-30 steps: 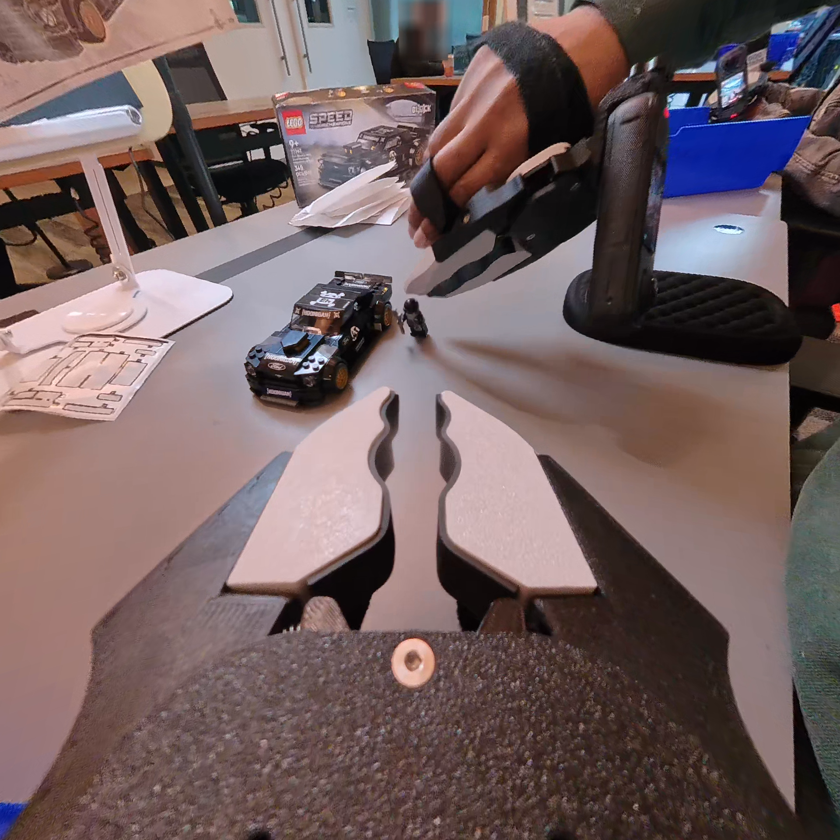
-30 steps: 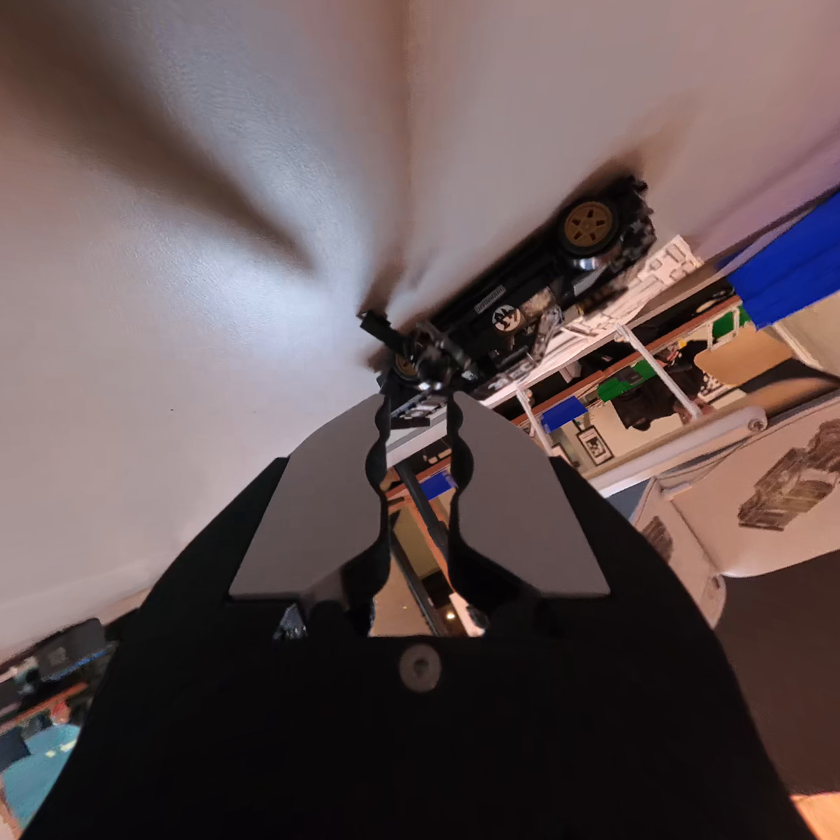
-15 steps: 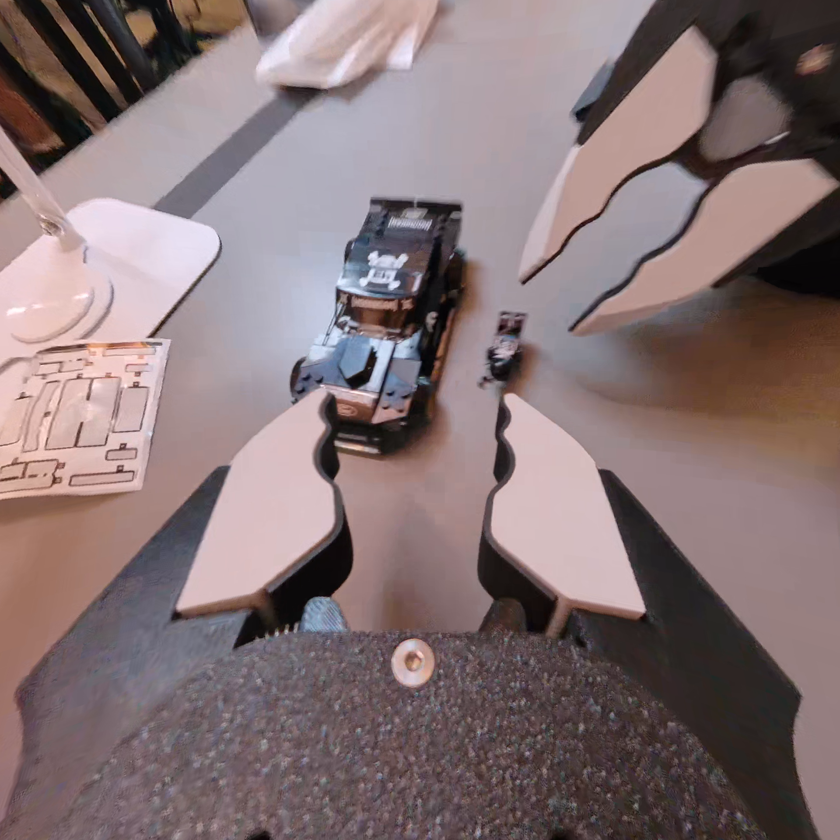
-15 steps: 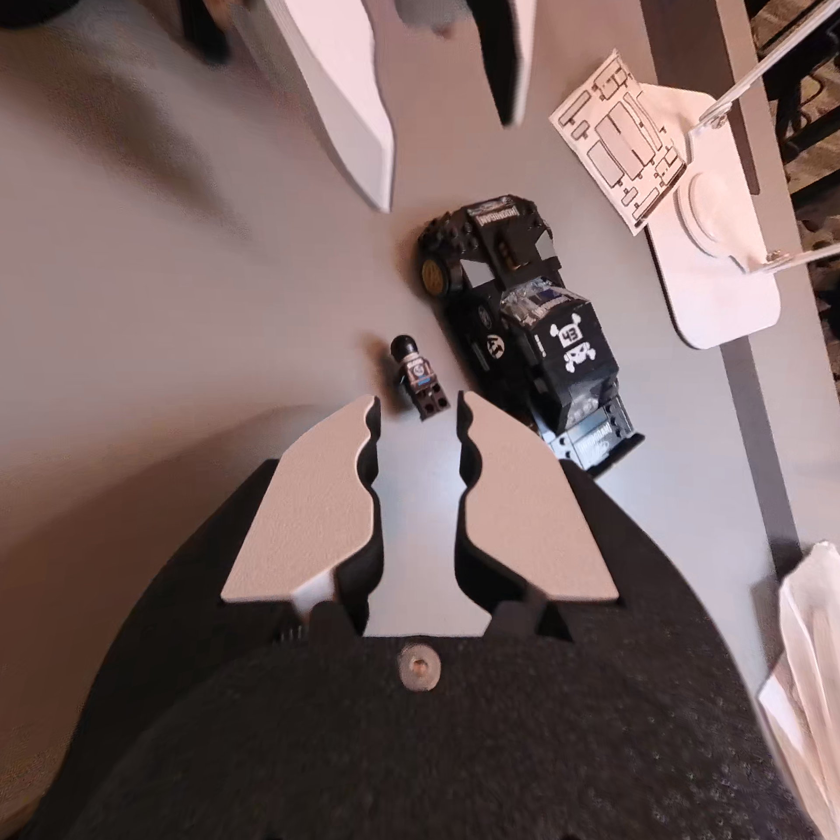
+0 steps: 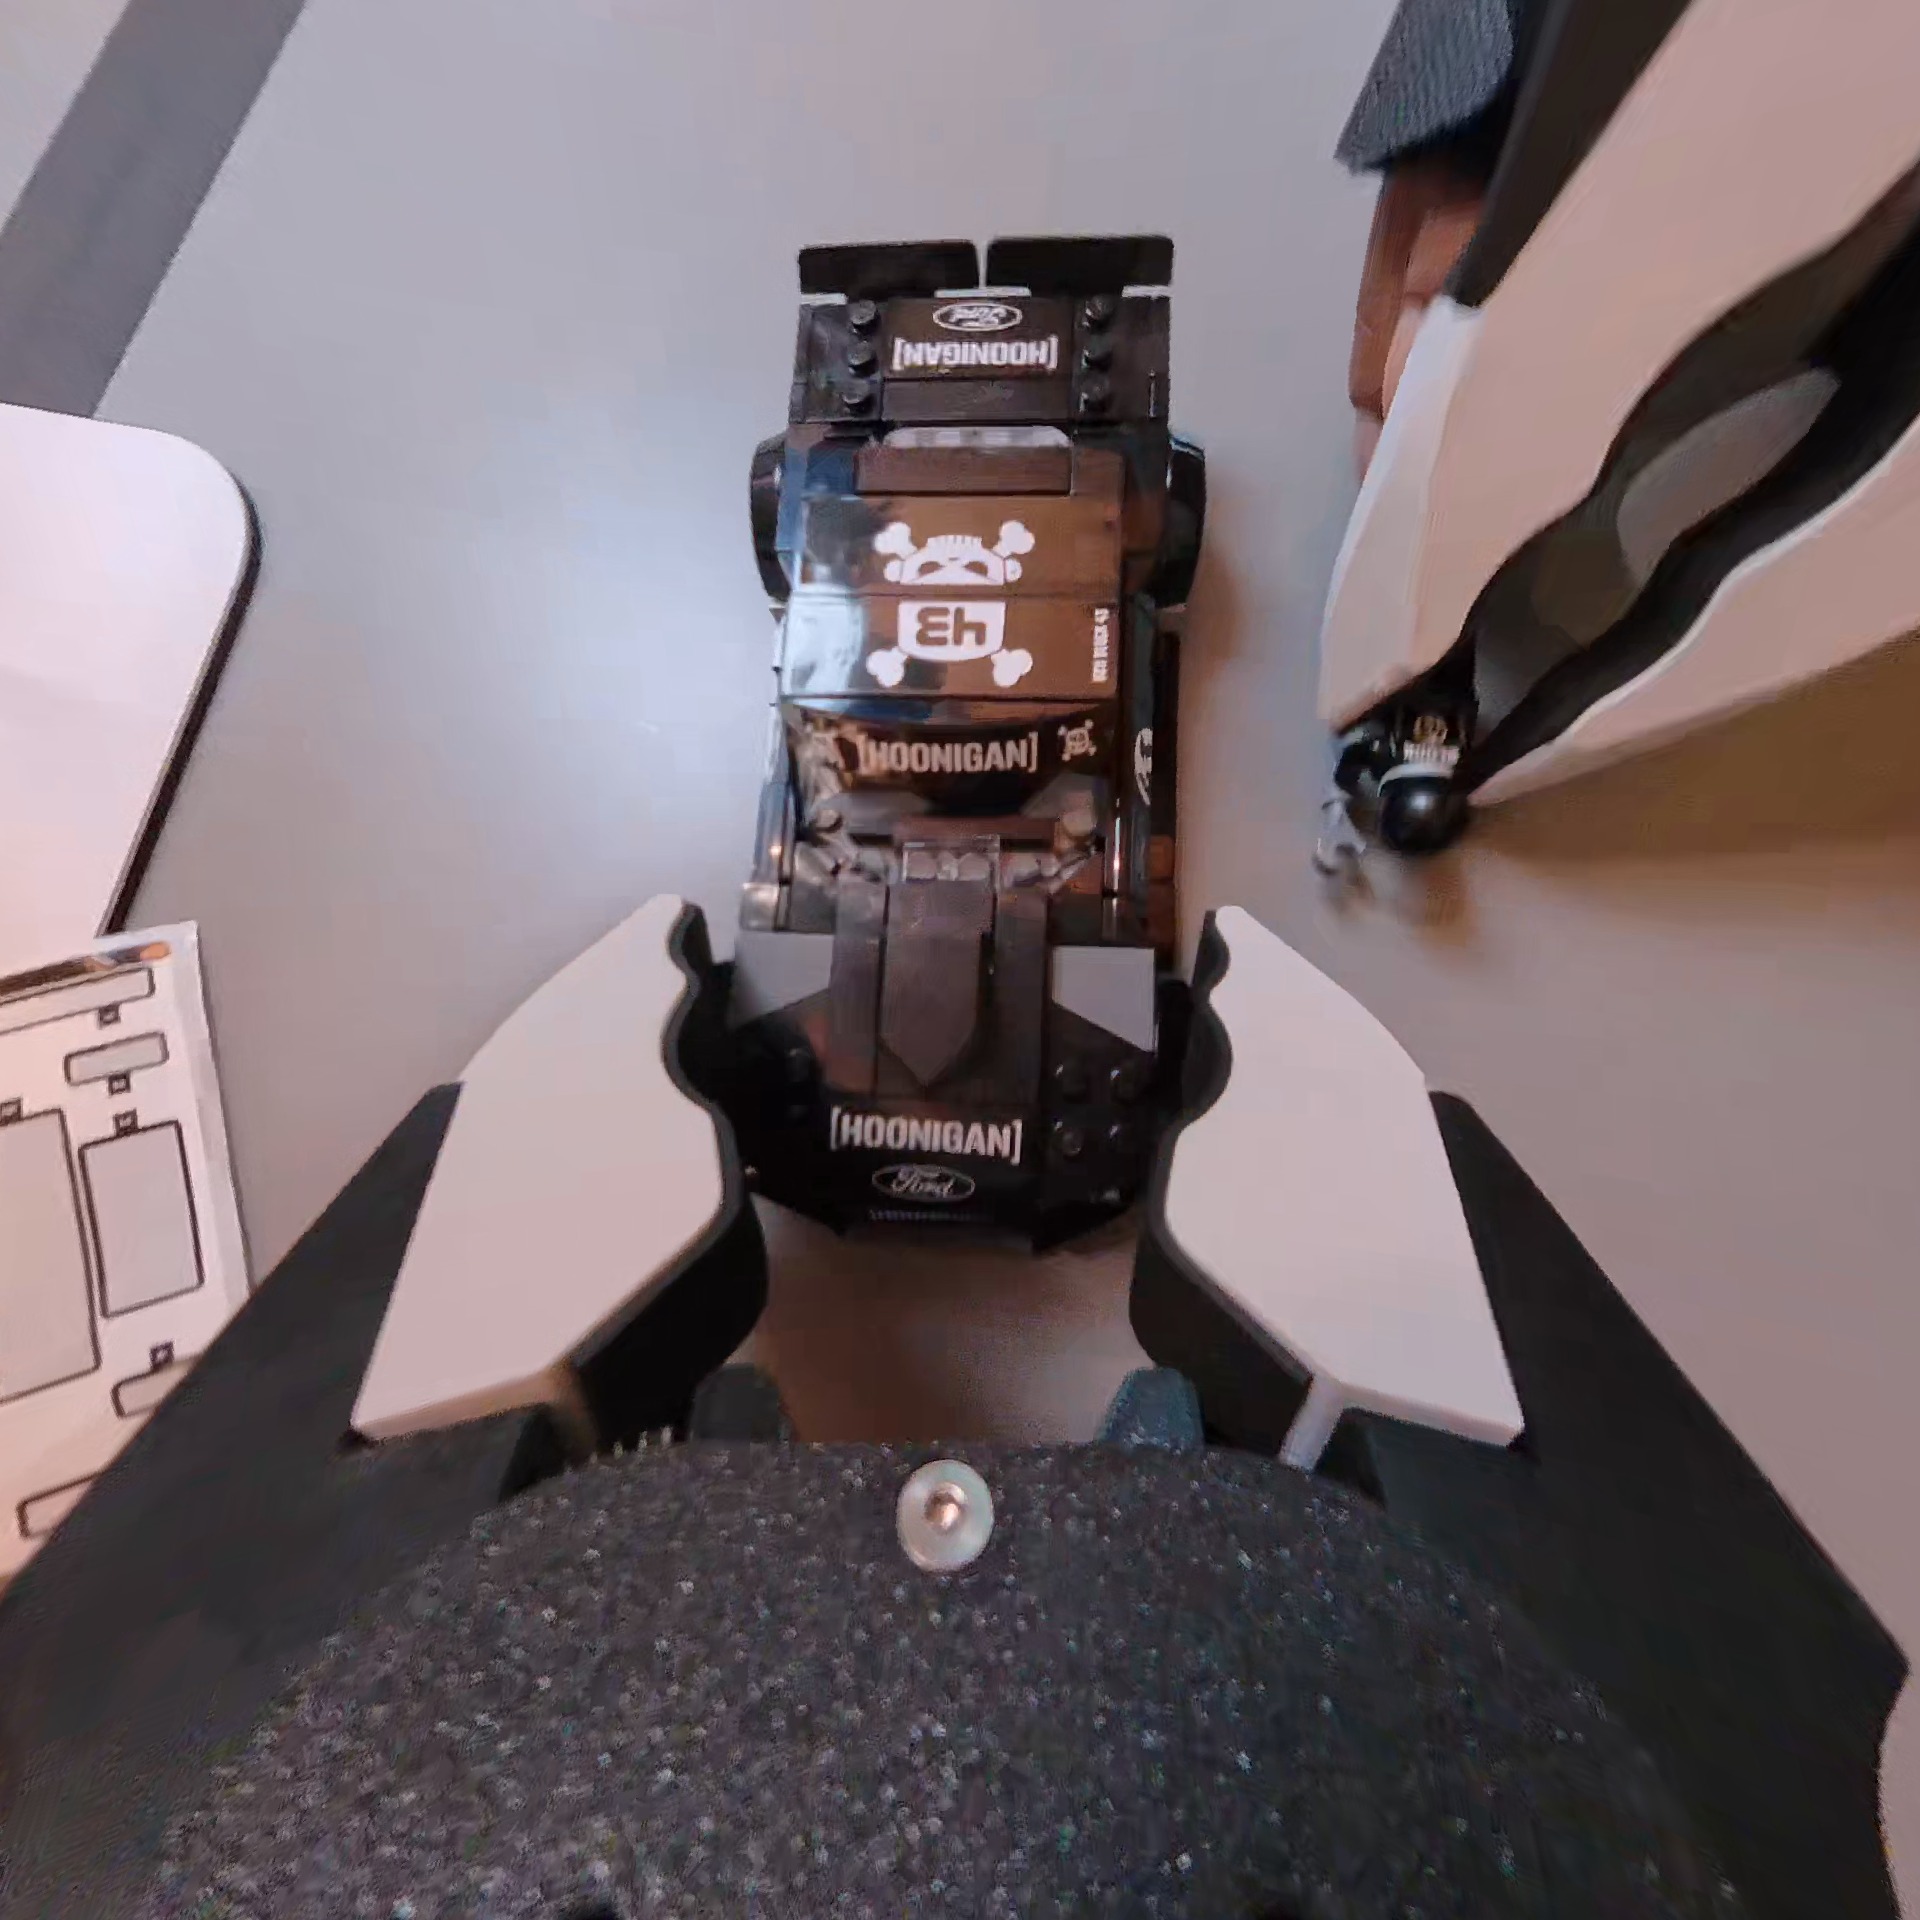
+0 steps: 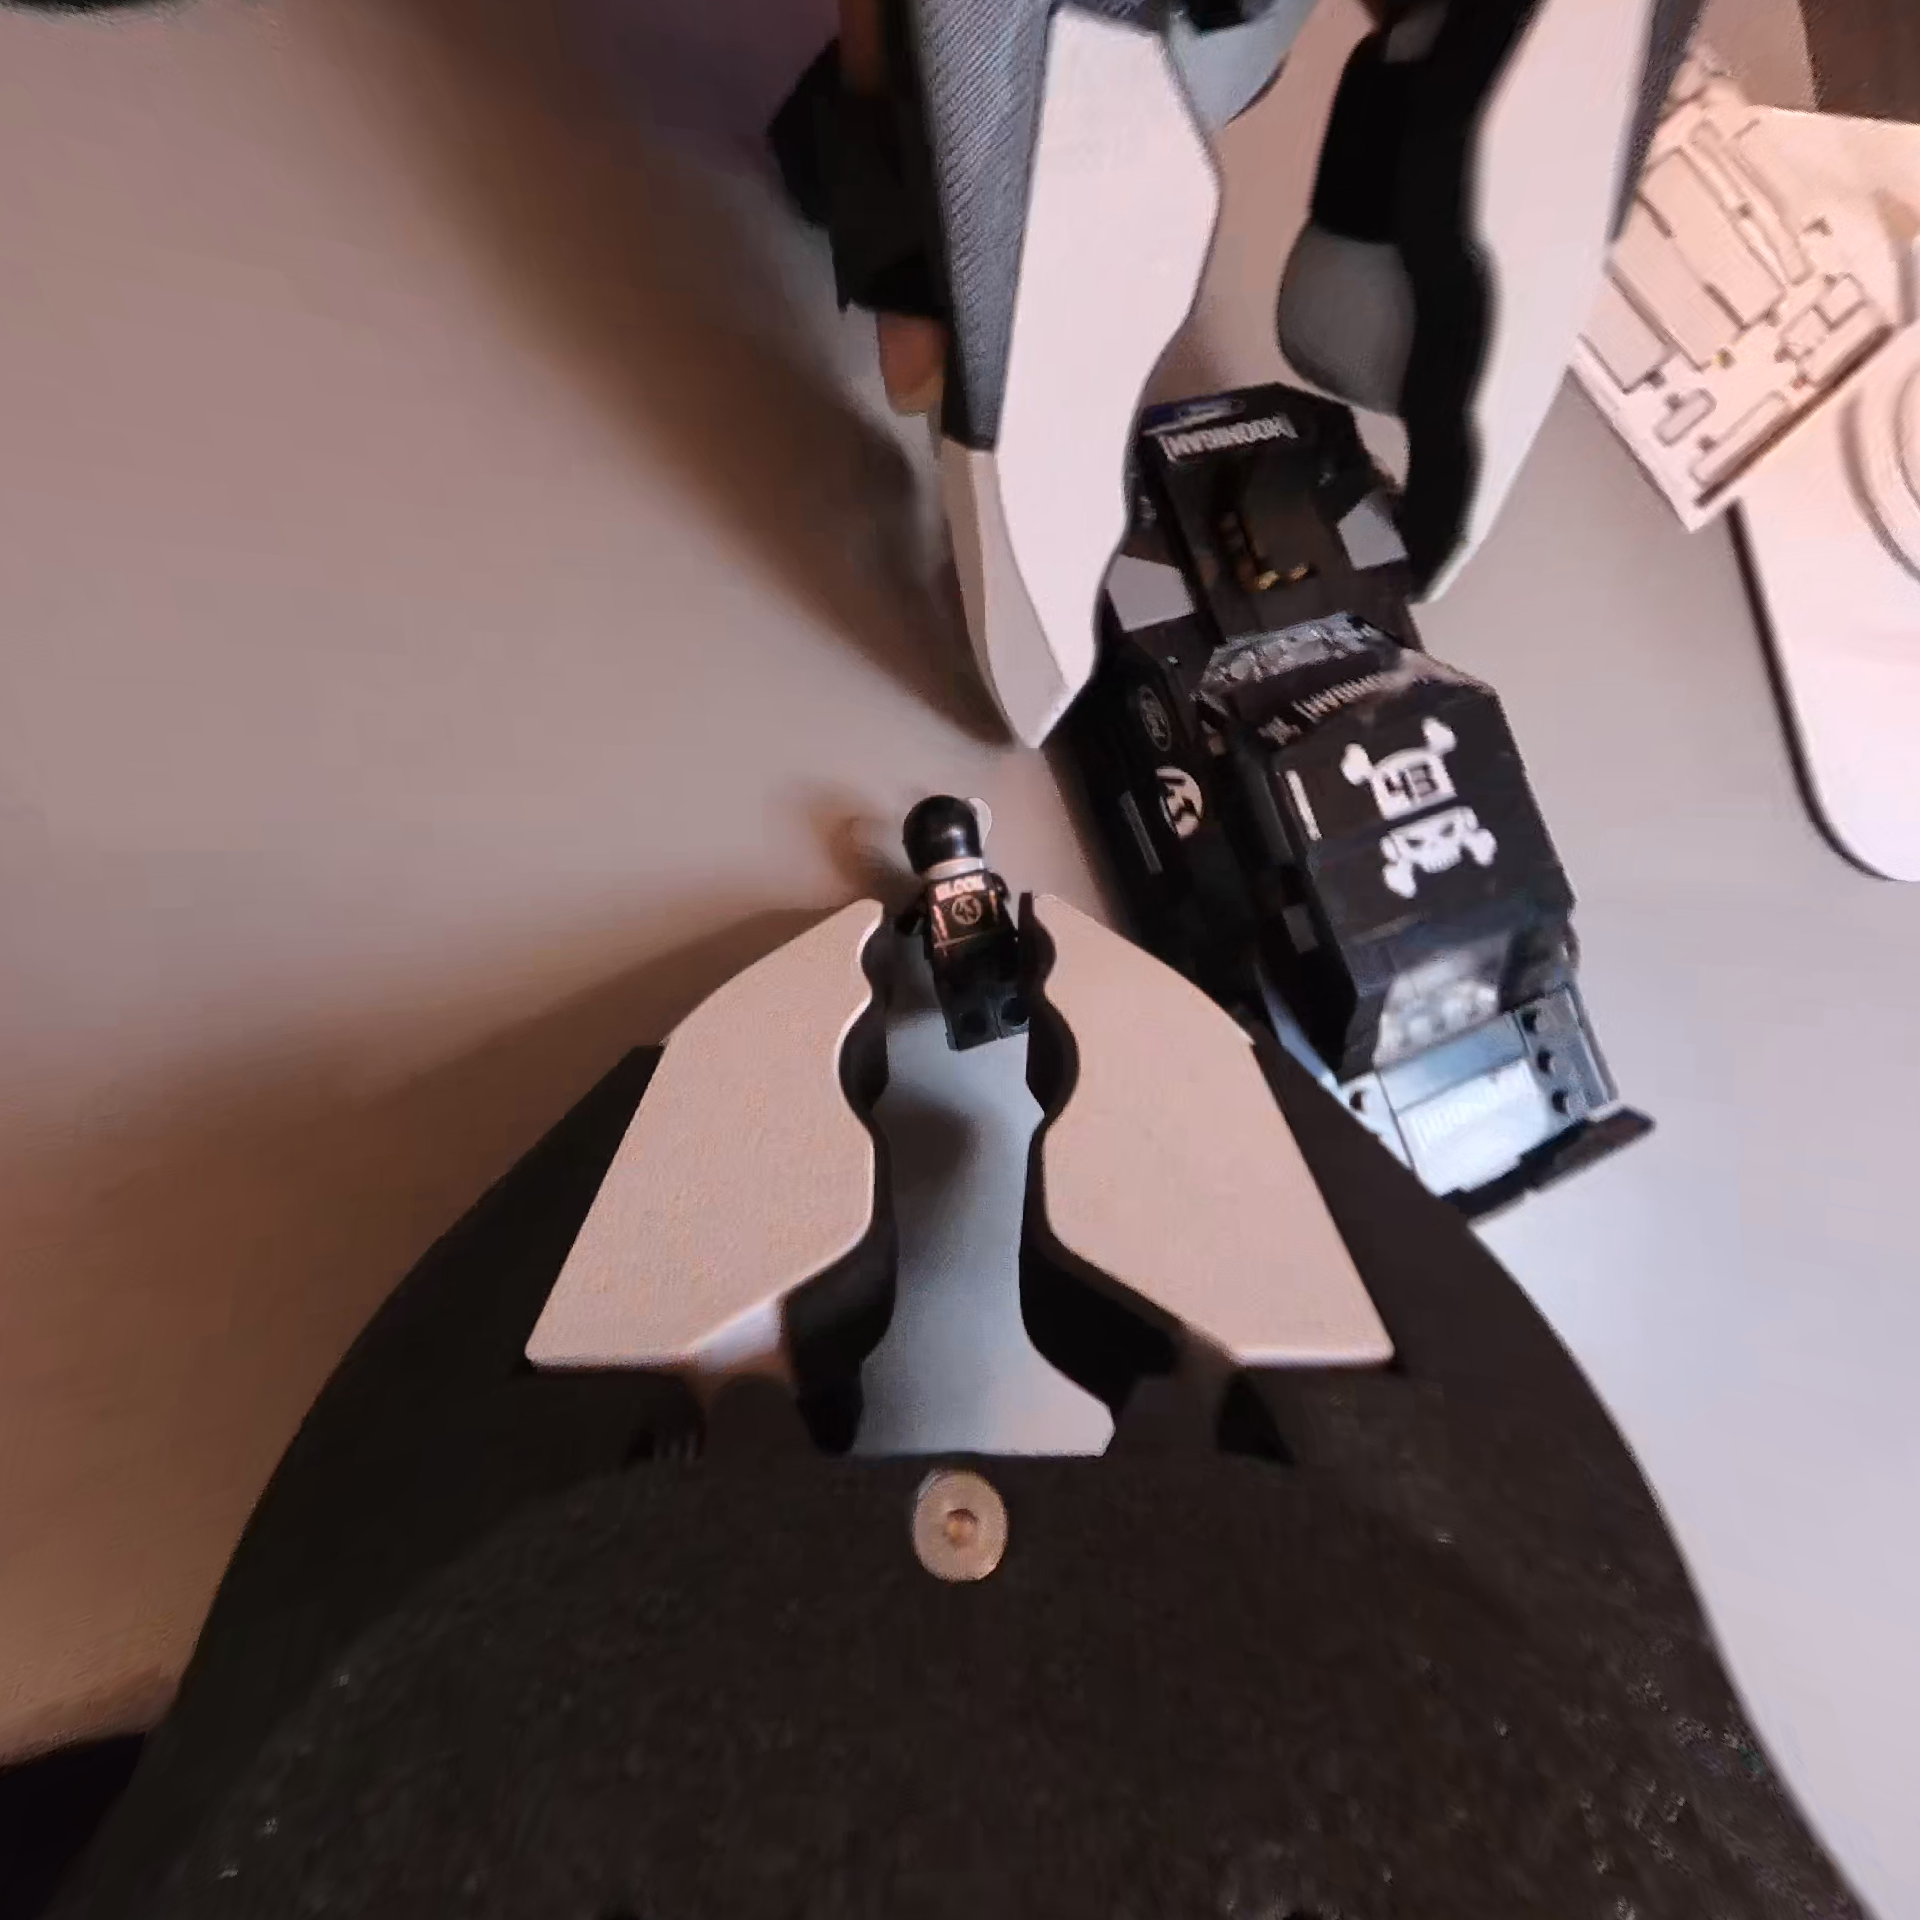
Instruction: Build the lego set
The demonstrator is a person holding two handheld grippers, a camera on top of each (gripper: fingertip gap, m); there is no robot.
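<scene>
A black lego car with white stickers stands on the grey table. My left gripper is open, and its two fingers flank the car's front end closely on both sides. It also shows from the other side in the right wrist view. A black minifigure is just right of the car. My right gripper is shut on its torso, with the head sticking out past the fingertips. The left wrist view shows this grip at the right. I cannot tell whether the minifigure rests on the table.
A white sticker sheet lies left of the car, beside a white lamp base. A dark stripe crosses the table at the far left. In the right wrist view the sheet and base are beyond the car. Between my left fingertips and the dark stripe there is roughly 25 cm.
My left gripper opened wider and moved forward and down until its fingers straddled the car's front. My right gripper swung down over the minifigure and closed on it.
</scene>
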